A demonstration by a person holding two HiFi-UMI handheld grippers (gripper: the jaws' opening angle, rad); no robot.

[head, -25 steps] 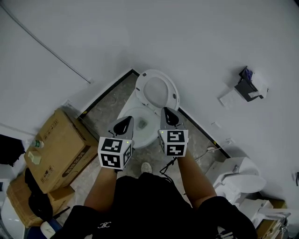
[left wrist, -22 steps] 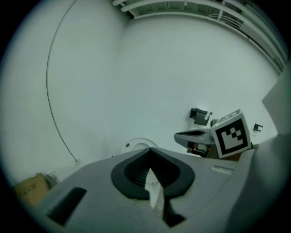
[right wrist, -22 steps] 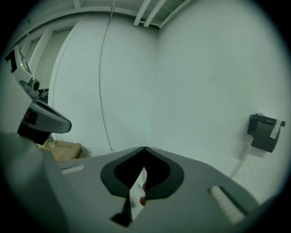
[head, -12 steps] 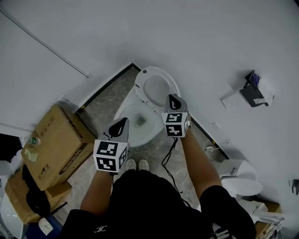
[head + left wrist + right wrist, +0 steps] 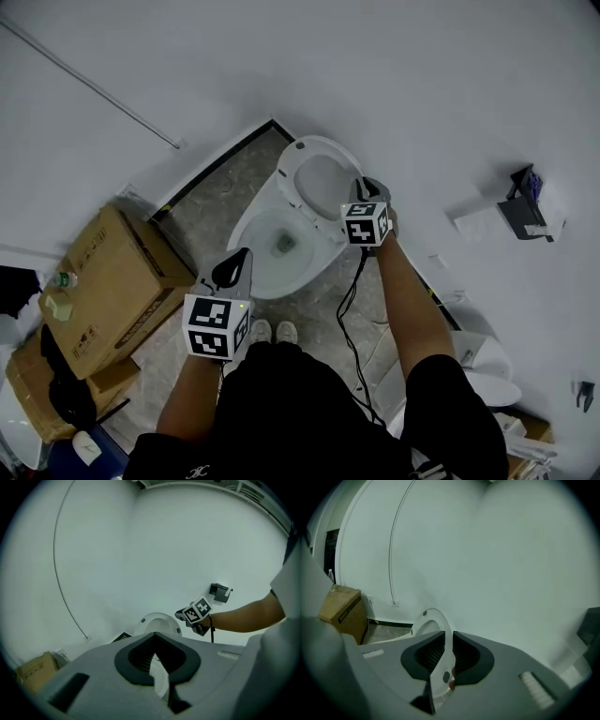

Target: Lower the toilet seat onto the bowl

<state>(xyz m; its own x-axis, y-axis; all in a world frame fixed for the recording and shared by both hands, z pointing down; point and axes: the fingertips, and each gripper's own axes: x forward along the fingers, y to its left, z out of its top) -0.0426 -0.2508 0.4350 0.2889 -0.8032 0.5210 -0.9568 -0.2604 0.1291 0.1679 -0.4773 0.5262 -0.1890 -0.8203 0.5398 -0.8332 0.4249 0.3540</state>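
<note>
The white toilet seat (image 5: 319, 180) stands raised against the wall behind the open bowl (image 5: 281, 246). My right gripper (image 5: 364, 186) is at the seat's right rim. Its jaws are opening, a narrow gap stands between them, and the rim (image 5: 442, 665) shows in that gap without the pads pressing on it. In its own view the right gripper (image 5: 448, 635) looks along the raised seat (image 5: 425, 623). My left gripper (image 5: 243, 254) hangs shut and empty over the bowl's front left edge. In the left gripper view its tips (image 5: 154, 634) meet, with the seat (image 5: 157, 622) and the right gripper (image 5: 197, 613) beyond.
Cardboard boxes (image 5: 112, 291) are stacked on the floor at the left. A paper holder (image 5: 525, 202) hangs on the right wall. Another white toilet part (image 5: 487, 367) lies at lower right. A black cable (image 5: 354, 309) hangs from the right gripper, and the person's shoes (image 5: 272, 330) stand before the bowl.
My right gripper has reached forward from over the bowl to the raised seat's right rim. My left gripper has drawn back a little toward the person.
</note>
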